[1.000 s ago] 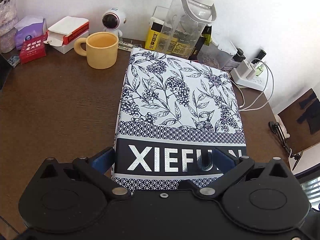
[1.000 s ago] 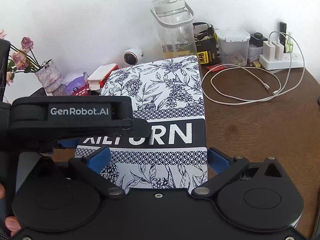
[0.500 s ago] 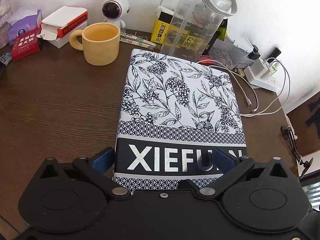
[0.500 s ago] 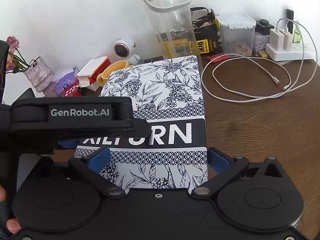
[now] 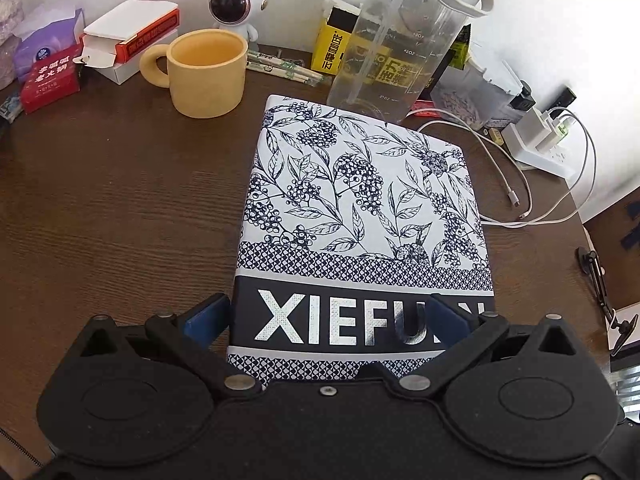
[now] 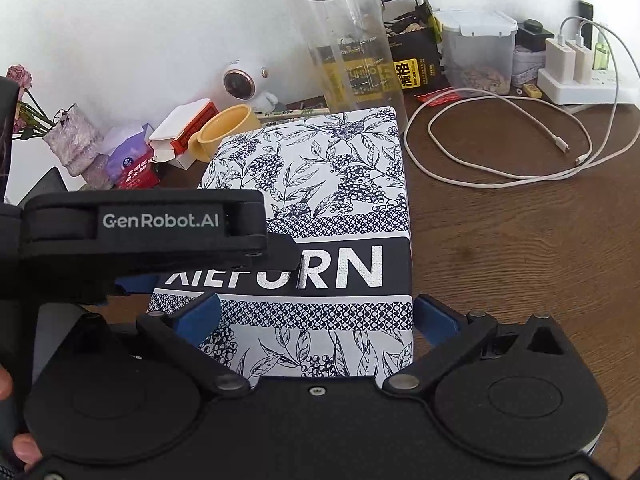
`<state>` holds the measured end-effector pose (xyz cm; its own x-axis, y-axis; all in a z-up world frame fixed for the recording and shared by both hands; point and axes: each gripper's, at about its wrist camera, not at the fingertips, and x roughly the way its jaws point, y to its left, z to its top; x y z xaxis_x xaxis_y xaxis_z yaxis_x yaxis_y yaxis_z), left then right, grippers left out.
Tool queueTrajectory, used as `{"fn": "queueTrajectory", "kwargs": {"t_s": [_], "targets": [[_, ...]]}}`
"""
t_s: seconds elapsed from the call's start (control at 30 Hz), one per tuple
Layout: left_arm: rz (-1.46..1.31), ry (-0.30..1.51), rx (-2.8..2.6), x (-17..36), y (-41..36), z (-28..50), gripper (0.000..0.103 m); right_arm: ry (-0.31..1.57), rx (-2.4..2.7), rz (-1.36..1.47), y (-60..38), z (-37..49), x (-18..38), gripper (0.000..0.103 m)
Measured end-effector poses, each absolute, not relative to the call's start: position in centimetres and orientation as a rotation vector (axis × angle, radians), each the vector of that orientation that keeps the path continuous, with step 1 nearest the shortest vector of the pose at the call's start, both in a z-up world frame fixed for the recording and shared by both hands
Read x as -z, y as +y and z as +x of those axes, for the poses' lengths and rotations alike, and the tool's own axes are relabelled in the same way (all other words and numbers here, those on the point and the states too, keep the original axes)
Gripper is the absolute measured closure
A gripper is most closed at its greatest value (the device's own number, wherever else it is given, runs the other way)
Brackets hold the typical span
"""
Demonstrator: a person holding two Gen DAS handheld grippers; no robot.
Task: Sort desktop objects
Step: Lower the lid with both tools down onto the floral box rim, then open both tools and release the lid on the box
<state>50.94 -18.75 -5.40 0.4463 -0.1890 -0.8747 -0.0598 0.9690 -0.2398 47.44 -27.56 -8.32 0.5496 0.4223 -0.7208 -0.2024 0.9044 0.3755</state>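
Both grippers are clamping the patterned box (image 5: 366, 216) at its near end above the brown desk (image 5: 112, 208): the left gripper (image 5: 326, 320) is pinching it across the dark "XIEFURN" band, while the right gripper (image 6: 316, 316) is squeezing its sides just below that band. Beyond the box's far edge, a clear plastic jug (image 5: 400, 36) is standing almost against it. A yellow mug (image 5: 206, 72) is sitting off the box's far left corner, with a small astronaut figurine (image 5: 234, 4) behind it. A white charging cable (image 6: 500, 136) is lying coiled to the box's right, leading toward a power strip (image 6: 584, 84).
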Motion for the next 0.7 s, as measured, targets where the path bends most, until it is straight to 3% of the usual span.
{"fn": "queueTrajectory", "kwargs": {"t_s": [0.7], "targets": [[-0.276,1.098,0.119,6.8,-17.9,50.8,0.0,0.888,-0.367,0.251,-27.5,46.9,9.5,0.0]]}}
